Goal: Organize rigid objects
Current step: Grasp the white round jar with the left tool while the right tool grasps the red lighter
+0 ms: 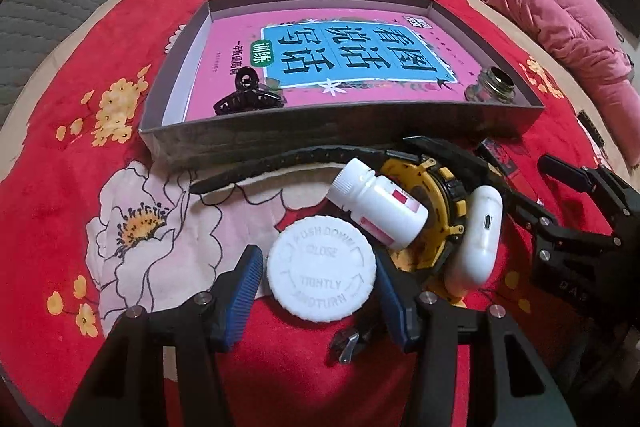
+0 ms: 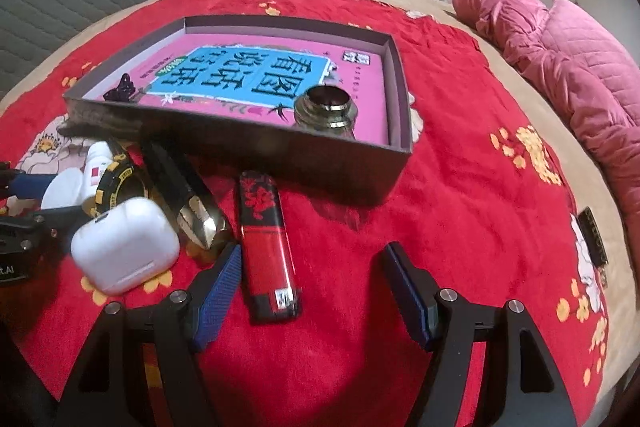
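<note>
1. Clutter sits in a tight huddle on the red floral blanket (image 1: 72, 187), just in front of the shallow grey box (image 1: 340, 131): a big white screw cap (image 1: 322, 267), a small white pill bottle (image 1: 378, 209) lying tilted, a yellow-and-black watch (image 1: 436, 211), a white earbud case (image 1: 478, 239), and off to the right a red lighter (image 2: 266, 251) and a dark gold-tipped tube (image 2: 188, 195).
2. Already in the box, on top of a pink book (image 1: 320, 67), are a black hair claw clip (image 1: 250, 97) and a small glass jar (image 1: 490, 87).
3. Left gripper (image 1: 320, 281) is spread wide with the white cap between its blue pads (image 1: 244, 291) — beside it, not squeezing it yet as far as I can tell.
4. Right gripper (image 2: 312, 291) is also wide open and holds nothing; the lighter lies just inside its left finger, not centred.
5. Risks on the left: the cap is low and round-edged, so closing too high could let it pop out or skid across the blanket. The pill bottle almost touches the cap's far edge and leans on the watch, so a nudge could roll it.
6. Risks on the right: closing off-centre would likely swing the lighter sideways into the tube rather than grip it.
7. Soft bedding gives underfoot — pressing down could tilt whatever is being grasped.
</note>
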A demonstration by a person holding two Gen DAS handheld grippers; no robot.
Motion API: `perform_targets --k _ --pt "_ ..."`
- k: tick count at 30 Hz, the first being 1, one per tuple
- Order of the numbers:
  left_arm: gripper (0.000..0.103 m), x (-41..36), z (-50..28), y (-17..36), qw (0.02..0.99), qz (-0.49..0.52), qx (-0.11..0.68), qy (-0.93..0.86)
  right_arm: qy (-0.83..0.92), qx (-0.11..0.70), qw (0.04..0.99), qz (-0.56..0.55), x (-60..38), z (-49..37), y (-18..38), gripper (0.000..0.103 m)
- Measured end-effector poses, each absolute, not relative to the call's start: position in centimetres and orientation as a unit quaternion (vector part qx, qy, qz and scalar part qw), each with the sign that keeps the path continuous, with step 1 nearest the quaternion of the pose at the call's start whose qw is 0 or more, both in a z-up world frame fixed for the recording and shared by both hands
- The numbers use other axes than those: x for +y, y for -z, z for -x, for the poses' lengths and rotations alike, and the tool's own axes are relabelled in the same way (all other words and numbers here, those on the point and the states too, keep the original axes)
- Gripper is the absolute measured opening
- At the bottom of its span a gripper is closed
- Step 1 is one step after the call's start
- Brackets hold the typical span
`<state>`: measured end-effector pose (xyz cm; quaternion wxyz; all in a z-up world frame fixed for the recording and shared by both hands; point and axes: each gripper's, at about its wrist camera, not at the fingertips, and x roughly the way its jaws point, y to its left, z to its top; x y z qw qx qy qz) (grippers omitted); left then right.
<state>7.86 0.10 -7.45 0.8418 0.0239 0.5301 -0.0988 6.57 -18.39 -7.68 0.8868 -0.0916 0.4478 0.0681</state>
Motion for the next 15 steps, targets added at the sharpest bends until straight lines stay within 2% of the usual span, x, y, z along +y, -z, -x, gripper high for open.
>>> perform_targets --k 3,6,8,9,11,15 --pt "0.055 0.5 -8.1 7.5 0.842 -0.015 0.53 0.101 -0.069 0.443 0.888 0.101 -17.8 -7.1 7.8 0.071" --pt "0.055 1.1 -8.2 7.6 0.843 -0.003 0.529 0.1 -0.077 0.441 0.888 0.107 -17.2 -7.4 8.0 0.061" --pt "0.055 1.2 -8.3 7.6 0.843 0.001 0.528 0.101 -0.093 0.438 0.888 0.106 -16.8 -7.3 7.9 0.043" --pt "0.055 1.3 -8.4 7.6 0.843 0.001 0.528 0.102 -0.097 0.437 0.887 0.11 -16.6 -7.2 7.9 0.04" --pt "0.055 1.3 -8.4 7.7 0.844 0.0 0.527 0.102 -0.106 0.437 0.886 0.114 -16.1 -7.0 7.8 0.025" --pt "0.055 1.0 -8.2 7.6 0.846 -0.014 0.524 0.101 -0.117 0.44 0.886 0.087 -16.5 -6.7 7.5 0.024"
